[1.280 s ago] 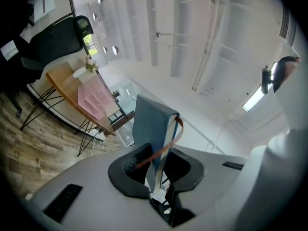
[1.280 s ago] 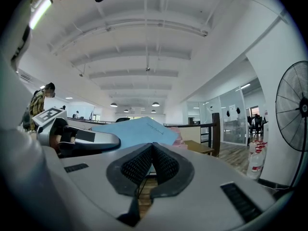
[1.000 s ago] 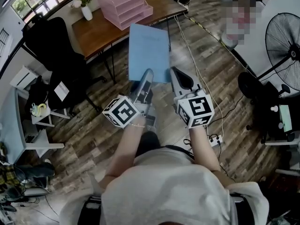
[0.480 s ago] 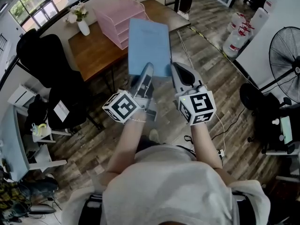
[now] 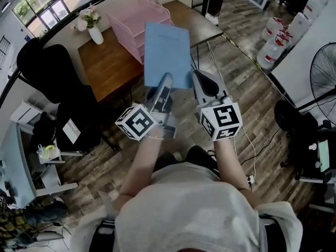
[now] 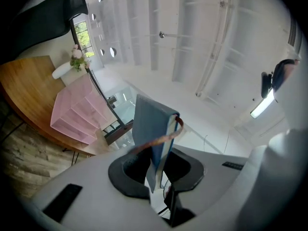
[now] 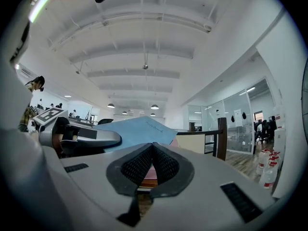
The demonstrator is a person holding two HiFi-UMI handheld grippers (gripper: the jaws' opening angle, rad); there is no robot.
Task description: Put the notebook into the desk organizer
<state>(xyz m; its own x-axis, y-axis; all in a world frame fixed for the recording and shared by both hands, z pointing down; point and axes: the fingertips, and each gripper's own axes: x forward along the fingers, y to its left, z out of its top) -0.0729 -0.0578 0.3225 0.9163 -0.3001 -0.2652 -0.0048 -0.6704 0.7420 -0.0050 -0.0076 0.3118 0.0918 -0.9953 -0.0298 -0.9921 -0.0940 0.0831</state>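
Clamping the blue notebook [image 5: 167, 54] by its near edge, the left gripper [image 5: 164, 84] holds it in the air with the cover up. In the head view its far end overlaps the wooden desk [image 5: 107, 67]. Left gripper view: jaws partly closed on the notebook's lower edge, pads against both covers, and a brown elastic band [image 6: 166, 137] crosses it. Right gripper [image 5: 202, 84]: jaws closed together, nothing between them, tip just beside the notebook's near right corner. The pink desk organizer [image 5: 137, 22] stands on the desk near a white vase [image 5: 96, 34].
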